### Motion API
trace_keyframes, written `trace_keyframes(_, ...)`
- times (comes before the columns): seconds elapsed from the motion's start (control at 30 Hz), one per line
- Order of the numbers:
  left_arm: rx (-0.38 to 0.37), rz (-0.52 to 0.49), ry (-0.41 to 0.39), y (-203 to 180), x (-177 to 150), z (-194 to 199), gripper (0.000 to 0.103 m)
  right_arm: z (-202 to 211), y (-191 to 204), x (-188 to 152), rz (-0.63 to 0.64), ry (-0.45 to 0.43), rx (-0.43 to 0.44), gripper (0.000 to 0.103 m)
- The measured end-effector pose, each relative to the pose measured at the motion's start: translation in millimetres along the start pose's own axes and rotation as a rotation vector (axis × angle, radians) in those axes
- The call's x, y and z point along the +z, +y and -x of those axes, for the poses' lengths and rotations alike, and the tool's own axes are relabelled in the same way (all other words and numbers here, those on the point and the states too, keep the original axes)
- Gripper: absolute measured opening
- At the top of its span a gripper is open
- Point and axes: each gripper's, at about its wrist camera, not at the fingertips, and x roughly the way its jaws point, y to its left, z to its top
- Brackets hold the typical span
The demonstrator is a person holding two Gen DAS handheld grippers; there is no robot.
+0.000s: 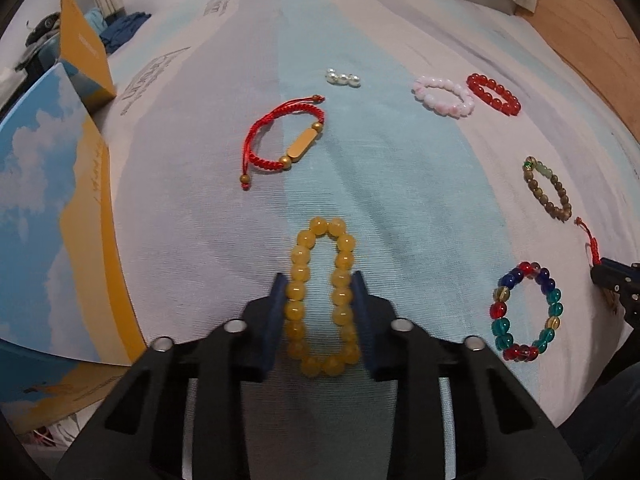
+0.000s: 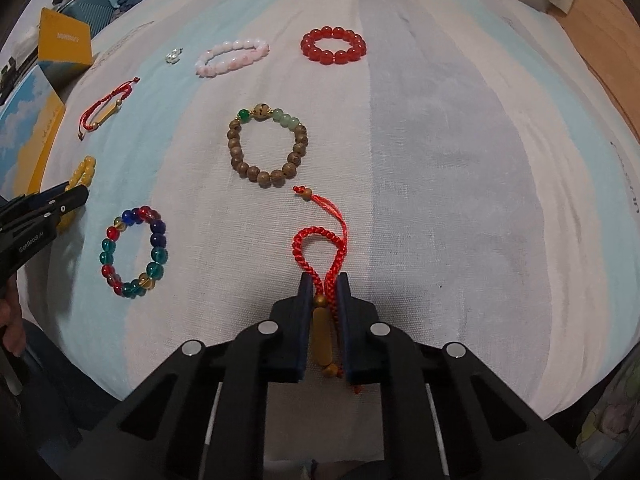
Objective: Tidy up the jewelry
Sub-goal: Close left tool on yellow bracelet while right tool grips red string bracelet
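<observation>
Gripping is seen on both sides. The left claw (image 1: 320,300) is closed on the yellow bead bracelet (image 1: 322,296), squashed into a narrow loop between the blue pads, near the bed's near edge. The right claw (image 2: 325,300) is closed on the red cord bracelet (image 2: 320,256), clamped at the cords beside its gold tube bead, with the braided loop and tail left lying on the bedsheet (image 2: 460,200) ahead of the jaws.

Other pieces are spread flat on the bed: a multicolour glass bracelet (image 2: 134,252) between the two claws, a wooden bead bracelet (image 2: 268,146) further in, pink bracelet (image 2: 232,56) and red bead bracelet (image 2: 334,45) toward the far edge, a second red cord bracelet (image 1: 284,136), a small silver piece (image 1: 342,77). Boxes (image 1: 52,200) are seen at the left edge.

Handling, as judged: both pieces are light. Yellow beads are hard and slick on a strand that looks elastic, so rolling out of the pads is the risk; a hold across both strands is preferred. The cord is soft and limp, will dangle when lifted, and grips well on the braid.
</observation>
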Motion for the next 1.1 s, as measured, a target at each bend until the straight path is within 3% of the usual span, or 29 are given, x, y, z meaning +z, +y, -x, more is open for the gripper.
trace_keyframes(0.07, -0.021, 0.014, -0.002, 2.6, 0.1, 2.0, 0.017, -0.9, -3.6, 1.2, -0.024, 0.003, 0.013, 0.011)
trace_keyframes(0.1, -0.028, 0.018, -0.001, 2.6, 0.4, 2.7, 0.009, -1.1, -4.2, 1.6, -0.031, 0.003, 0.016, 0.011)
trace_keyframes(0.33, -0.055, 0.015, -0.019, -0.5, 1.3, 10.8, 0.009, 6.2, -5.8, 0.8, -0.052, -0.031, 0.030, 0.011)
trace_keyframes(0.53, -0.084, 0.012, -0.031, -3.4, 1.8, 17.2, 0.009, 28.9, -3.4, 2.8, -0.076, -0.142, 0.061, 0.011)
trace_keyframes(1.1, -0.096, -0.008, -0.083, -15.9, 11.2, 56.5, 0.009, 36.1, -10.1, 6.2, -0.111, -0.131, 0.048, 0.011)
